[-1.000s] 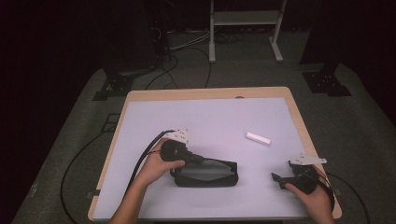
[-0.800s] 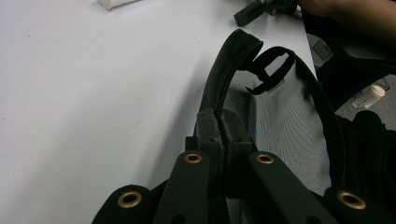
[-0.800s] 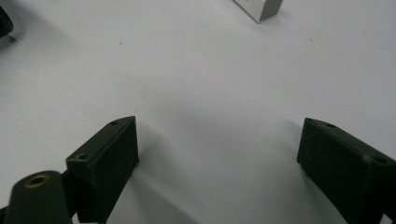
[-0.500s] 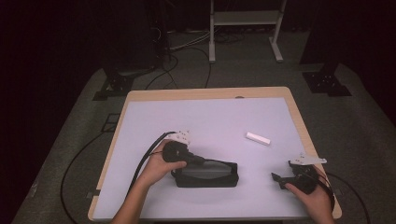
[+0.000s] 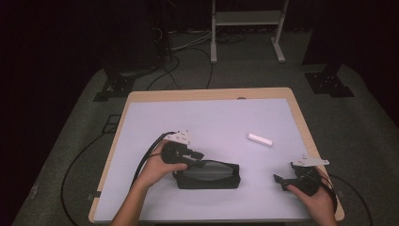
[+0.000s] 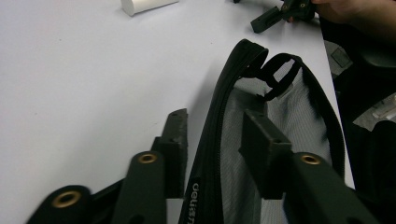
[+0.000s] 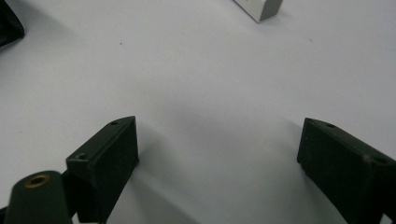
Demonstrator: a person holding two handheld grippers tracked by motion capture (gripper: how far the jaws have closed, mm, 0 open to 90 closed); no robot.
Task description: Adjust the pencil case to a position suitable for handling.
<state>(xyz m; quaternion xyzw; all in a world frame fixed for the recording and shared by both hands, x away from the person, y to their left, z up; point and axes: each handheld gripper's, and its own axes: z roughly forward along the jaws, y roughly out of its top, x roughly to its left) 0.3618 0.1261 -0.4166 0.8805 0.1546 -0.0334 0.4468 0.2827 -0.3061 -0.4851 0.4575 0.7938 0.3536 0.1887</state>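
Left gripper view: my left gripper [image 6: 212, 135] is straddling the black mesh pouch's [image 6: 280, 121] zipper edge (jaws apart, not clamped). My right gripper [image 7: 219, 154] is hovering wide open over the table [image 7: 196, 70].

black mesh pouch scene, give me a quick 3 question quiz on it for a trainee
1. True or false: the left tongs straddle the zipper edge of the black mesh pouch, one jaw outside it and one over the mesh.
2. Multiple choice: what lies between the open jaws of the right tongs? A) the white block B) bare table top C) the pouch
3. Short answer: on which side of the pouch, seen from the high view, does the white block lie?

Key
1. True
2. B: only the white table surface lies between them
3. To its right and farther from the person, apart from it
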